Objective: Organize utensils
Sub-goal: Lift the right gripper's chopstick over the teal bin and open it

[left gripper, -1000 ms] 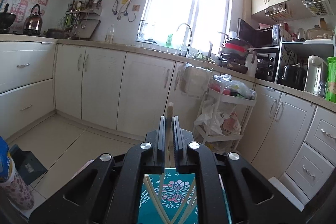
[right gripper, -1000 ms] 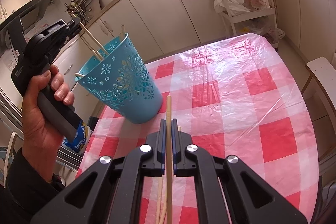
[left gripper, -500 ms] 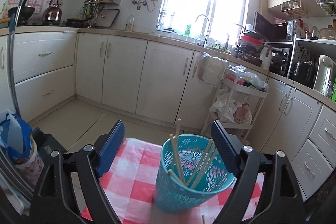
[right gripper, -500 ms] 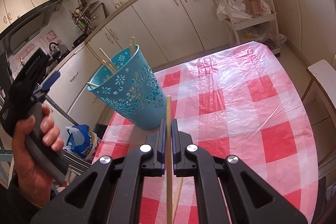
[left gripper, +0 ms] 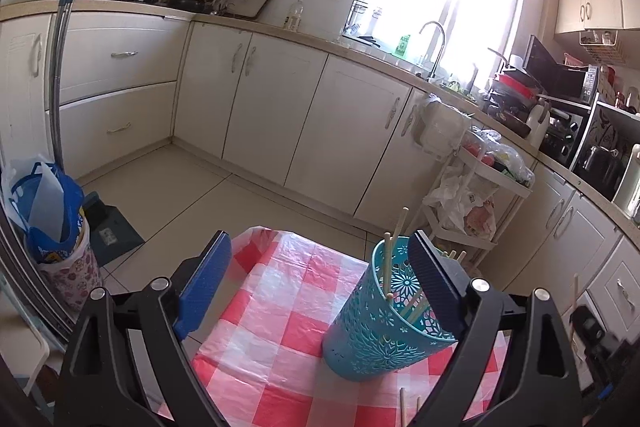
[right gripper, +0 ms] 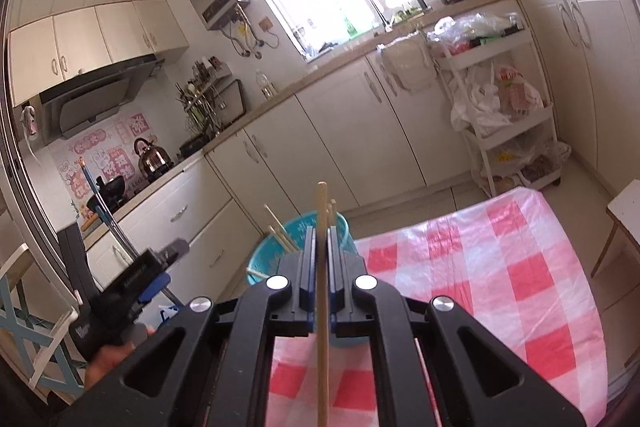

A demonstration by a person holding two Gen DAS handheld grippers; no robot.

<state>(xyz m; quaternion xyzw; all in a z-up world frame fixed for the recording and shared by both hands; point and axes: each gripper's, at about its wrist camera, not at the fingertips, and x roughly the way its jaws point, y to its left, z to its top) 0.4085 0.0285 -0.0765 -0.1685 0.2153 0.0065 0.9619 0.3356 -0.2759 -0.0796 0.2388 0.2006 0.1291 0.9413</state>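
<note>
A teal perforated utensil cup (left gripper: 376, 331) stands on the red-and-white checked tablecloth (left gripper: 288, 311) and holds several wooden chopsticks (left gripper: 387, 261). My left gripper (left gripper: 320, 267) is open and empty, with the cup behind its right finger. My right gripper (right gripper: 320, 247) is shut on a wooden chopstick (right gripper: 322, 307) that points up, just in front of the cup (right gripper: 272, 255). Loose chopsticks (left gripper: 403, 407) lie on the cloth near the cup. The left gripper body (right gripper: 132, 283) shows at lower left in the right wrist view.
White kitchen cabinets (left gripper: 280, 107) run along the far wall. A white trolley (left gripper: 476, 203) with bags stands beyond the table. A bin with a blue bag (left gripper: 52, 239) and a dustpan (left gripper: 108, 227) sit on the floor at left. A white stool (right gripper: 624, 215) is right of the table.
My left gripper opened, let go of its chopstick into the cup and drew back to the left. My right gripper lifted its chopstick and tilted up toward the cup.
</note>
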